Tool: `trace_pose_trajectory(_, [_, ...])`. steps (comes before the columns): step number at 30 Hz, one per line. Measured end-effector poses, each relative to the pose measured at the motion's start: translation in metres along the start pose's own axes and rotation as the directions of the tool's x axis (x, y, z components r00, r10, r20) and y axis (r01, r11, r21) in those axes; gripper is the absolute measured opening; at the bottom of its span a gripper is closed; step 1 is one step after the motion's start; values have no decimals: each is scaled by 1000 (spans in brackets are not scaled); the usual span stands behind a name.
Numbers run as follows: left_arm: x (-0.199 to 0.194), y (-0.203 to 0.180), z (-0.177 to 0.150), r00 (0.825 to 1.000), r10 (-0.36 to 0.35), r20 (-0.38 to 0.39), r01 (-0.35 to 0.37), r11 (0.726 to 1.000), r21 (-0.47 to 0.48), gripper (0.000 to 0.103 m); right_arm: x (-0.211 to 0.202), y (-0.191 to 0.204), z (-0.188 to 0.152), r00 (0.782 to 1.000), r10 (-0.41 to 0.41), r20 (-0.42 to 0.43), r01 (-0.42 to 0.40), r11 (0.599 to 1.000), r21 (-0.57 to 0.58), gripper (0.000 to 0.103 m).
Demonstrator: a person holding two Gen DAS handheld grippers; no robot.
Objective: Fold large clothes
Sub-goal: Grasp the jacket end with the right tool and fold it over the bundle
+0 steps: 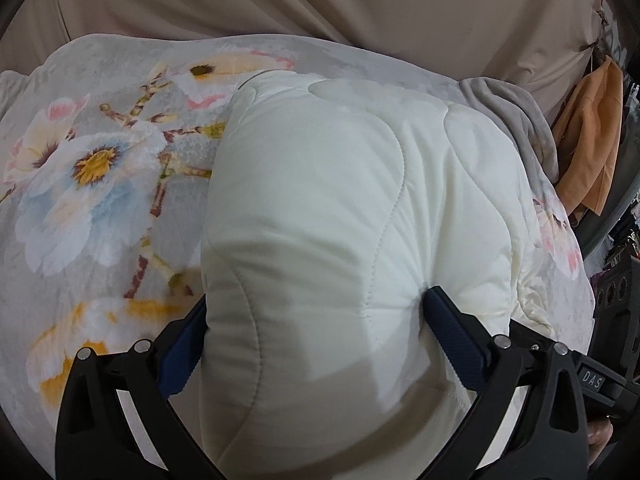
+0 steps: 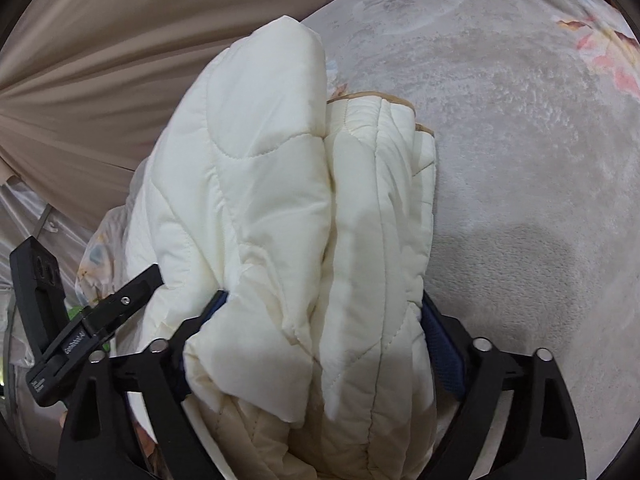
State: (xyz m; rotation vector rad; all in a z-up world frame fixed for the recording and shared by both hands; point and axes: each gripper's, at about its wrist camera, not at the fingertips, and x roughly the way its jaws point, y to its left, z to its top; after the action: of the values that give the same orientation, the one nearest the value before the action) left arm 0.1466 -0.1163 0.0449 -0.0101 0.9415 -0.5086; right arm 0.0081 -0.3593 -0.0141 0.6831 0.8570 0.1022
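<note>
A cream-white quilted padded jacket lies bunched on a fleece blanket printed with pale blue, pink and yellow flowers, which covers what looks like a bed. A beige draped curtain hangs on the far side.

The left claw is pinching a thick fold of the jacket: its dark blue ribbed pads dent the padding on both sides and puckers fan out from the right pad. To the far right, a grey plush cloth sits at the blanket's edge, with an orange garment hanging beyond it.

The right claw has a bundle of several jacket layers between its blue pads, with a tan-trimmed edge showing at the far end of the bundle. The padding fills the whole gap and the pads appear to press on it, though the fabric hides most of the contact. Near left in that view, the black body of the other gripper shows.
</note>
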Motion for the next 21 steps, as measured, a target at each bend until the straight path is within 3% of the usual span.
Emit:
trace_pose_trajectory(1, [-1,0,1,1000,-6,-6,6,1000,0,98,-2,5,0,1000,-2,7,2,1000,-12,68])
trace_pose_trajectory(3, [-6,-1,2,1000,-27,-10,27,1000,2,97,-12,15,-2,999,-13,34,14,999,-29,47])
trace_pose_trajectory(4, [-11,-3,3,999,-31,-6,31,999,10,94,-18,19,-2,999,-14,45,15,999,-35,43])
trace_pose_trajectory(6, [-21,-6,6,999,-46,2,45,999,23,81,-30,31,-2,997,3,74,0,999,-46,33])
trace_pose_trajectory(9, [-44,-3,14,995,-96,22,96,995,22,68,-55,57,-4,989,27,143,-14,996,-91,31])
trace_pose_trajectory(14, [-110,1,29,980,-151,130,142,987,71,64,-105,118,-9,962,80,261,-25,978,-207,31])
trace_pose_trajectory(17, [-158,9,37,959,-169,229,146,983,111,64,-127,155,-12,938,123,324,-29,960,-280,31])
trace_pose_trajectory(21, [-215,30,50,918,-172,358,126,981,148,64,-144,210,-14,890,224,398,-59,920,-386,31])
